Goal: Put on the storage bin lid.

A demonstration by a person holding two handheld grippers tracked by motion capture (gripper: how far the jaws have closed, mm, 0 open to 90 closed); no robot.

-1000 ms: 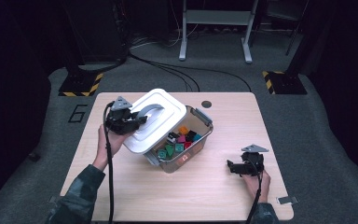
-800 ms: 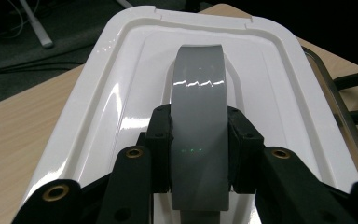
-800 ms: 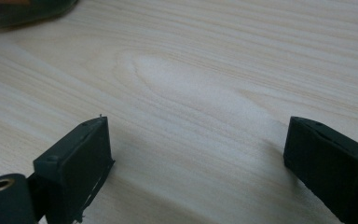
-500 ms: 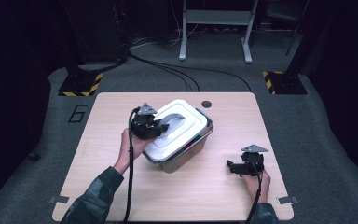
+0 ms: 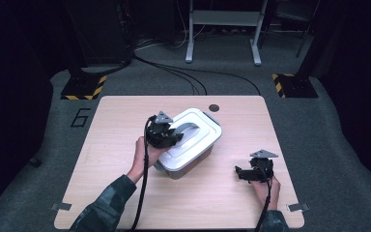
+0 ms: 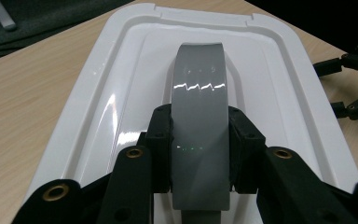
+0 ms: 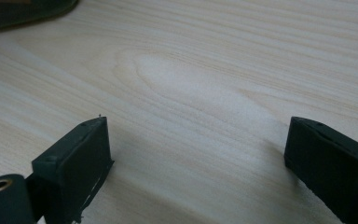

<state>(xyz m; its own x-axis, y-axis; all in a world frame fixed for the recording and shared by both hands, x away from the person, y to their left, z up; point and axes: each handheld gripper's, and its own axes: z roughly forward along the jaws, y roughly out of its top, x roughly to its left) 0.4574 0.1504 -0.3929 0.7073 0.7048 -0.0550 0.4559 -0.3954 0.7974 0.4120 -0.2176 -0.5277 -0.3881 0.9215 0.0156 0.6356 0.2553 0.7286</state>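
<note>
Grey handle (image 6: 199, 121) of the white lid (image 6: 121, 93) sat clamped between the left gripper (image 6: 199, 149) pads, one pad pressed on each side of the strap. Lid lay flat on the clear storage box (image 5: 186, 166), seated all round as far as the high view showed. Box stood directly under and ahead of the left gripper (image 5: 163, 133), near the middle of the wooden table (image 5: 106, 125). Right gripper (image 5: 253, 171) rested on the table well apart from the box, to its right, jaws standing wide apart with bare tabletop (image 7: 191, 93) between them.
</note>
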